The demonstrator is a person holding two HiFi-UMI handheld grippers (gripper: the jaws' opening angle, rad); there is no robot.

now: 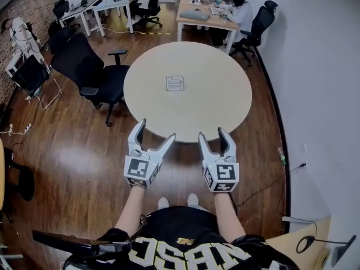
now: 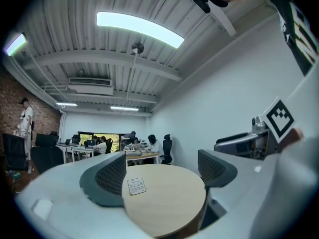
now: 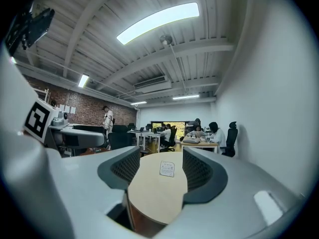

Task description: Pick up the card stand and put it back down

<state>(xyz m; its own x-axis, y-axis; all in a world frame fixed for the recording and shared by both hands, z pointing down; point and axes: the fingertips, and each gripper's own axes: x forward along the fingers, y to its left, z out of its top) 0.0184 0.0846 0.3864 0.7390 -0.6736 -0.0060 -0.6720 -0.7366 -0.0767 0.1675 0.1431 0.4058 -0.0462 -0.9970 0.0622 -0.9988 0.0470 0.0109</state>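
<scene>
The card stand (image 1: 175, 82) is a small upright sign with a white printed card, standing near the middle of the round beige table (image 1: 214, 103). It also shows in the left gripper view as the card stand (image 2: 135, 185) and in the right gripper view as the card stand (image 3: 167, 169). My left gripper (image 1: 153, 135) hovers open off the table's near edge, well short of the stand. My right gripper (image 1: 212, 135) hangs beside it, also open and empty. Both point toward the table.
A black office chair (image 1: 93, 72) stands at the table's left. Behind are desks (image 1: 205, 16) with seated people and more chairs. A white wall (image 1: 320, 83) runs along the right. Wooden floor lies between me and the table.
</scene>
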